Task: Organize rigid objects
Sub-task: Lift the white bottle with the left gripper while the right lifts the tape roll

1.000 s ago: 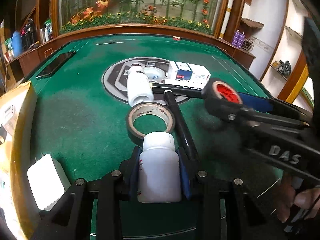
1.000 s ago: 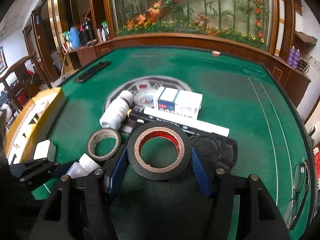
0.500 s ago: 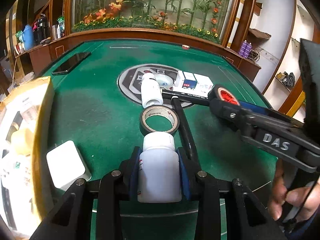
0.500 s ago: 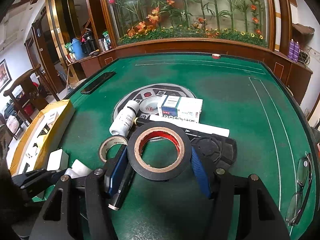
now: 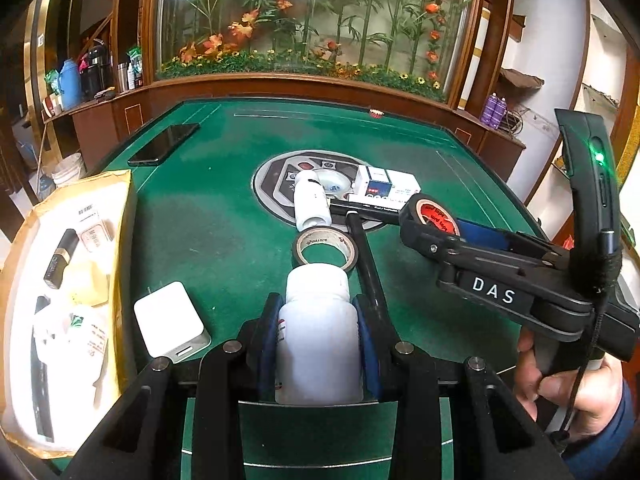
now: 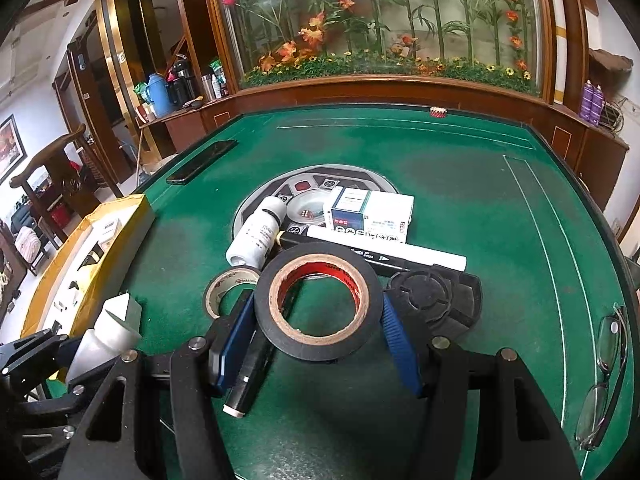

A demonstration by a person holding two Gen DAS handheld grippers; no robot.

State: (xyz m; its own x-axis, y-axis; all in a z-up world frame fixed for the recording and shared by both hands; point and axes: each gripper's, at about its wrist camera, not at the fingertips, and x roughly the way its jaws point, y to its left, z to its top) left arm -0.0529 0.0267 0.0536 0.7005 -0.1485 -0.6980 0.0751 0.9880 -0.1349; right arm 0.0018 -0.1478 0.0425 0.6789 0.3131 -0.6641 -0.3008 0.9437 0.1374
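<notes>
Over the green felt table [image 6: 460, 168], the left gripper [image 5: 318, 332] clamps a white bottle [image 5: 318, 344] at six o'clock while the right gripper [image 6: 320, 320] pinches a black tape roll [image 6: 318, 304] above the table's center.

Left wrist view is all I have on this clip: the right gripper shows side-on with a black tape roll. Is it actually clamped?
Observer: Yes. The right gripper has both blue pads on the black tape.
Operator: Anything beyond that gripper?
Observer: A black holder lies on the felt behind the tape.
Operator: Anything at the table's right edge?
Observer: Glasses lie there.
</notes>
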